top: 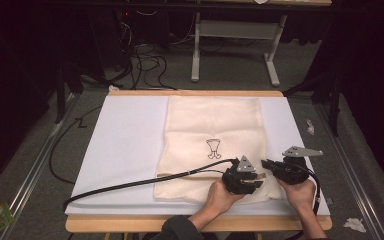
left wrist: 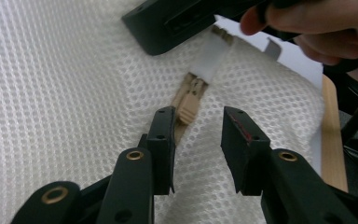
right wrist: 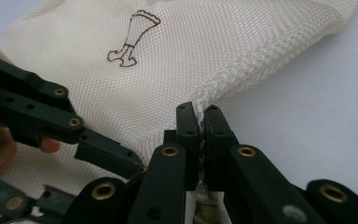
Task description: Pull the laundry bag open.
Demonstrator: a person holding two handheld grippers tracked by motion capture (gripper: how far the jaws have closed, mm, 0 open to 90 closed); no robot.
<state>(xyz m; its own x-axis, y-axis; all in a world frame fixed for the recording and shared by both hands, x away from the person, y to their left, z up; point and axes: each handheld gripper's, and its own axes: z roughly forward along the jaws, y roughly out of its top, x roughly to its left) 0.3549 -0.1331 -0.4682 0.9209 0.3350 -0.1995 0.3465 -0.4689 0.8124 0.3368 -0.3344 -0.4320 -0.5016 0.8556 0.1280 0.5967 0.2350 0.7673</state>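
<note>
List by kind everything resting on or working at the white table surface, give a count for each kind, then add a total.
Mesh laundry bag: 1
Tan zipper pull: 1
White tab at the zipper end: 1
Handheld grippers: 2, the left gripper open over the zipper pull, the right gripper shut on the white tab
Total: 5

Cream mesh bag (top: 212, 145), tan zipper (left wrist: 189, 100), black jaws.
</note>
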